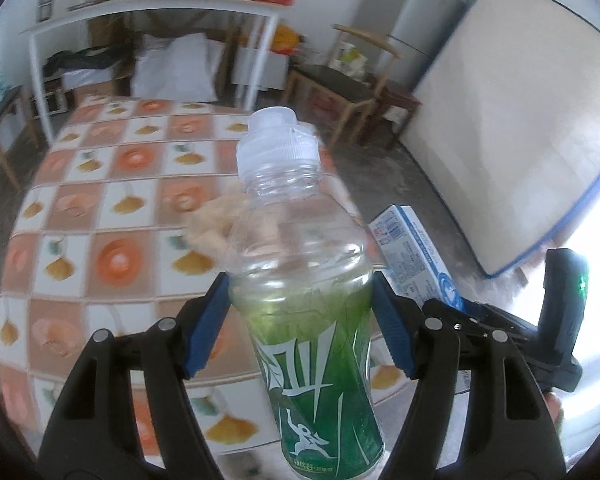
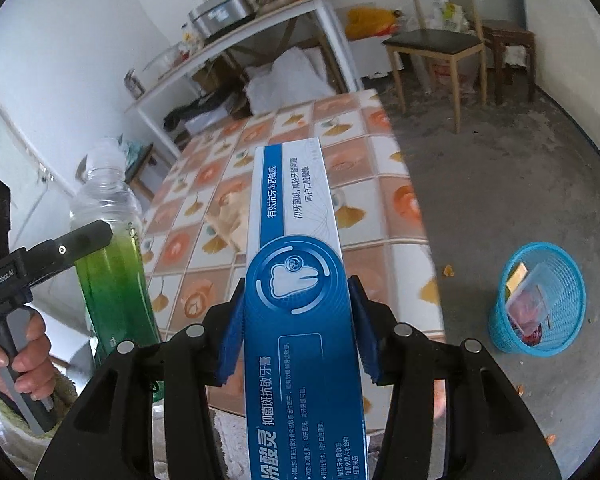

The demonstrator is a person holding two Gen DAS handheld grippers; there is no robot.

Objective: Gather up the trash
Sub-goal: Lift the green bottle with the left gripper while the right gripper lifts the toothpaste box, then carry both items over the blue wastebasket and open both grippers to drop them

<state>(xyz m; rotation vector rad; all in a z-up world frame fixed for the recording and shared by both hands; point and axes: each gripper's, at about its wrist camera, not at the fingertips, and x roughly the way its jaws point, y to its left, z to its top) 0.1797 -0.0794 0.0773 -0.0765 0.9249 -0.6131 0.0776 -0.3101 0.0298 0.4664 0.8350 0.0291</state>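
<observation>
Green-labelled plastic bottle [image 1: 300, 300] stands upright, clamped between the left gripper [image 1: 300, 328] fingers; the right gripper [image 2: 298, 332] pinches a toothpaste box [image 2: 296, 280] above the tiled table [image 1: 100, 200], a blue basket [image 2: 540, 300] to its right.

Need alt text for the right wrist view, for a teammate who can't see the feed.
The right gripper clamps a long blue-and-white toothpaste box above a table with an orange-tiled cloth. A blue mesh waste basket holding some trash stands on the floor to the right; at left, the left gripper holds a green-labelled plastic bottle.
</observation>
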